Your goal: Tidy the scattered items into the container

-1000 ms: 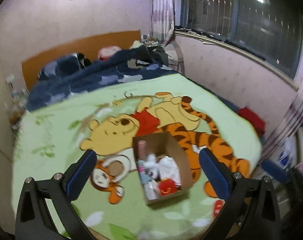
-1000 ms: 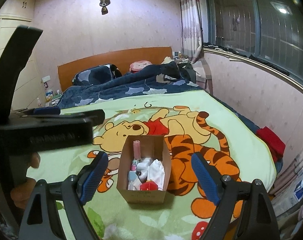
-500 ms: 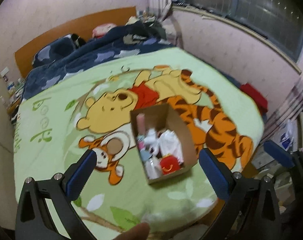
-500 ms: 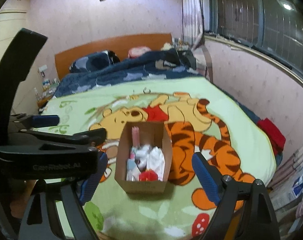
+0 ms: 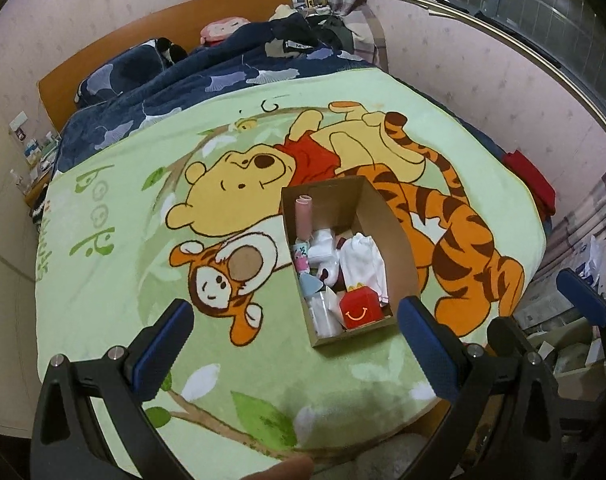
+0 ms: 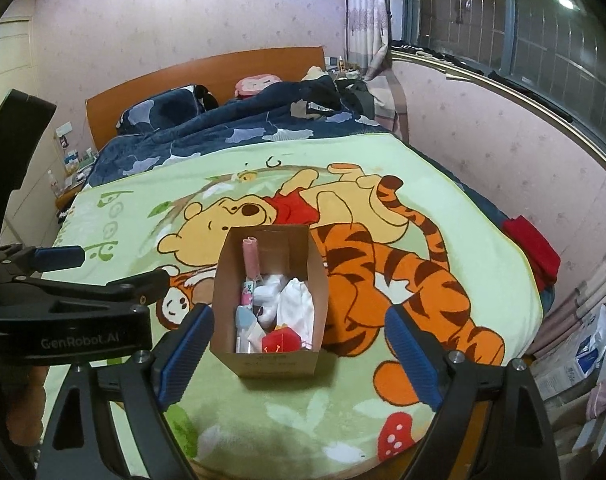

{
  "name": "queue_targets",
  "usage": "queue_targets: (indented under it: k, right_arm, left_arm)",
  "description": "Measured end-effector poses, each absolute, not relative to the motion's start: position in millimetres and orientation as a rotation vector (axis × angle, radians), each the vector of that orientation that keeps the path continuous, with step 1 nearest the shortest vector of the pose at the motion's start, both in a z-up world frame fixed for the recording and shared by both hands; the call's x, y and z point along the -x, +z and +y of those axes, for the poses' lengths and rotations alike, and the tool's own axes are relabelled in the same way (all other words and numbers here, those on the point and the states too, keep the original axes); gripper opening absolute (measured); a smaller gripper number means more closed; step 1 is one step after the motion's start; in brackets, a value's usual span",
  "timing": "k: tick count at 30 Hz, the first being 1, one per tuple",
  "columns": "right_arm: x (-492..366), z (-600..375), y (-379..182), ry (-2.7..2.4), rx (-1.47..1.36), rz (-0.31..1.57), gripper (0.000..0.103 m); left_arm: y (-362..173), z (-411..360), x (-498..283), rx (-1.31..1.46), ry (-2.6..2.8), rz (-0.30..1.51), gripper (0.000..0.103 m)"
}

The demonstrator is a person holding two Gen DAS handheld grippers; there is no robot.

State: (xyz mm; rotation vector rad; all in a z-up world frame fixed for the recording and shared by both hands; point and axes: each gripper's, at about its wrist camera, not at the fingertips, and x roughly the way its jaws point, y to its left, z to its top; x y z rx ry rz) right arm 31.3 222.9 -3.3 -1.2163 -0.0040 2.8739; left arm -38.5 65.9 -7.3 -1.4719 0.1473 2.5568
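A brown cardboard box (image 5: 387, 240) stands open on the green cartoon blanket (image 5: 103, 280). It holds a pink roll (image 5: 305, 216), white cloths (image 5: 363, 260), a red smiley carton (image 5: 361, 310) and other small items. My left gripper (image 5: 293, 340) hovers open above the bed's near edge, with the box's near end beyond its blue pads. My right gripper (image 6: 299, 354) is open too, and the box (image 6: 277, 364) lies just ahead between its fingers, untouched. The left gripper (image 6: 123, 266) shows at the left of the right wrist view, and the right gripper (image 5: 529, 302) at the right of the left wrist view.
A dark blue duvet (image 6: 231, 132) and pillows lie by the wooden headboard (image 6: 207, 68). A wall with a window ledge runs along the right. A red cloth (image 6: 533, 250) hangs off the bed's right edge. Boxes and bags (image 6: 579, 352) clutter the floor there.
Both views have tipped down toward the bed and sunk a little, the left more. The box now sits higher between the fingers. A fingertip shows at the left view's bottom edge.
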Motion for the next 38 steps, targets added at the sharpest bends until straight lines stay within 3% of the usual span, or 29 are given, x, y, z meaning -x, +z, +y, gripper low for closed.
queue_targets:
  k: [38]
  right_arm:
    - [-29,236,-19,2.808,1.29,0.054,0.092]
  left_arm:
    - [-27,81,49,1.549,2.483,0.209,0.103]
